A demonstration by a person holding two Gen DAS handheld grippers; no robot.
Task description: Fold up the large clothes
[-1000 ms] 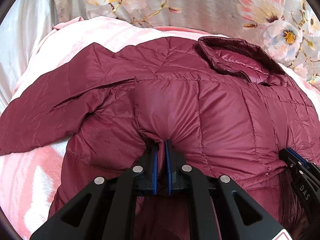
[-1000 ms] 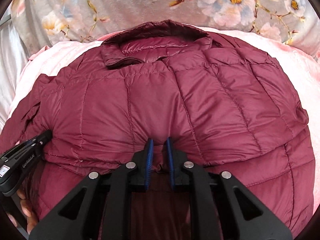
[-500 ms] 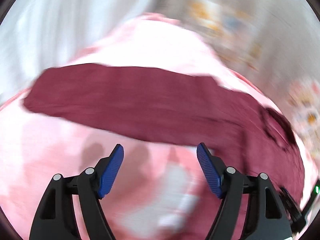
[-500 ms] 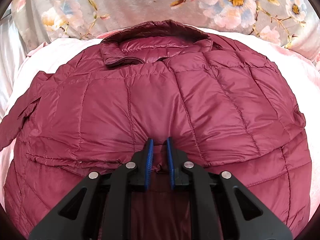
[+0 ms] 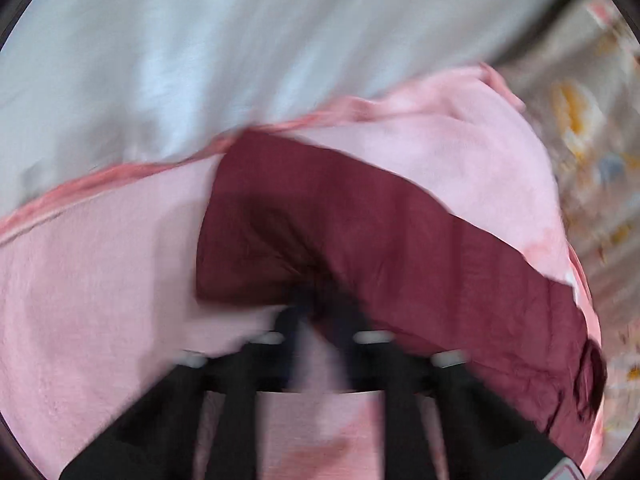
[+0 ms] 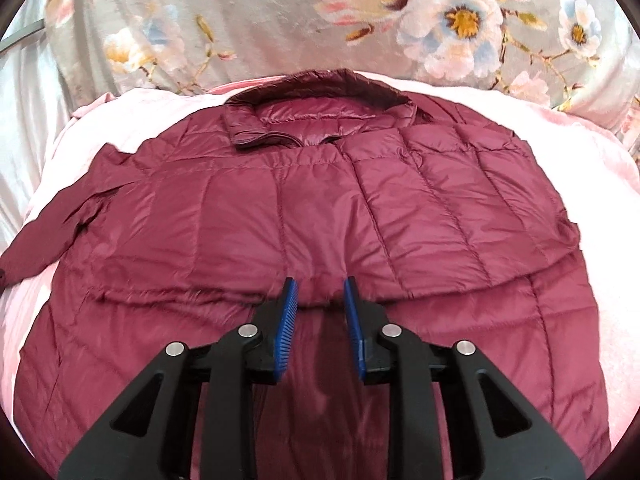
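A maroon quilted down jacket [image 6: 280,216] lies flat on a pink blanket [image 6: 600,184], collar at the far end, its bottom part folded up over the body. Its left sleeve [image 5: 360,220] stretches out over the blanket. My right gripper [image 6: 318,292] is open just above the folded edge, holding nothing. My left gripper [image 5: 316,312] is at the sleeve's cuff end; the view is blurred, its fingers look close together on the cuff fabric.
A grey floral quilt [image 6: 320,20] lies behind the jacket's collar. White bedding [image 5: 200,60] lies past the blanket's edge, beyond the sleeve. Pink blanket [image 5: 80,300] surrounds the sleeve.
My left gripper let go of the jacket's hem, swung left to the sleeve and closed at its cuff. My right gripper opened and released the folded hem.
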